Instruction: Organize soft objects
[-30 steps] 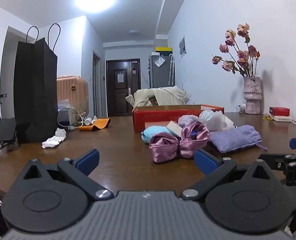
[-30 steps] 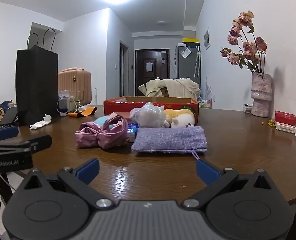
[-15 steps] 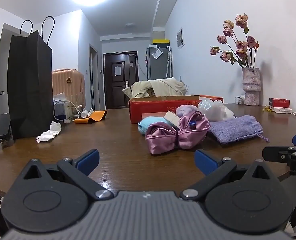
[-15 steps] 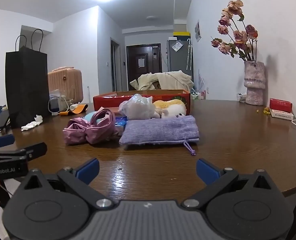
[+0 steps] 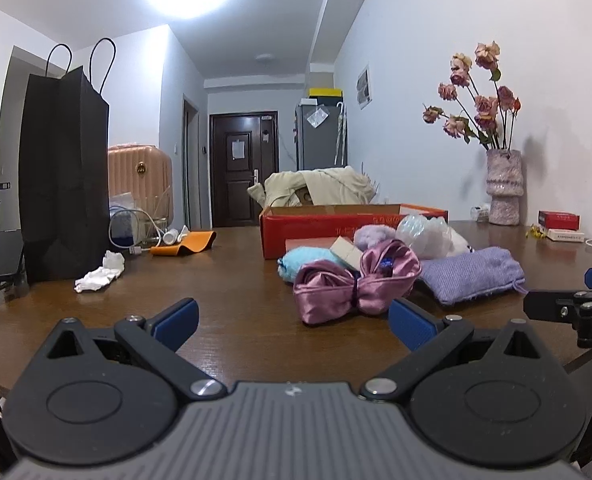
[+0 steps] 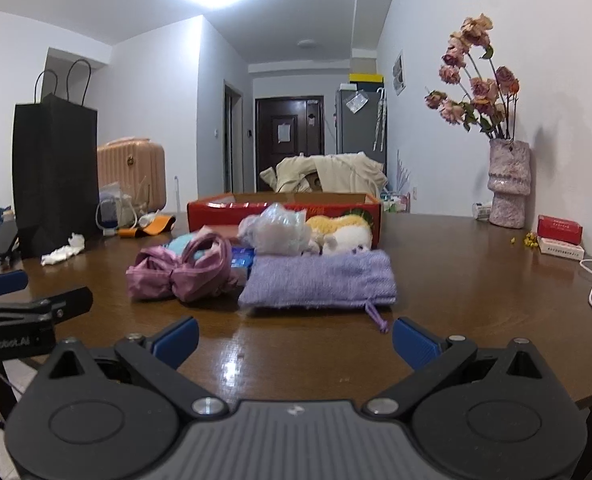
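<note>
Right wrist: "GenRobot.AI" on left tool [image 6: 28, 292]

The shiny pink satin bow pouch [image 6: 184, 274] lies left of the purple knitted drawstring pouch [image 6: 320, 280], with the red cardboard box [image 6: 284, 210] behind both.

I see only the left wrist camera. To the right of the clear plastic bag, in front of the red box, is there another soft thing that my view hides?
Observer: Yes. The right wrist view shows a yellow plush just right of the plastic bag, in front of the wall of the red box and behind the purple pouch.
Operator: Thank you. Of the right hand-held gripper I see only one finger. Is it open?
Observer: It is open. On its own camera the right hand-held gripper has both blue pads wide apart with nothing between them, and it faces the purple pouch without touching it.
</note>
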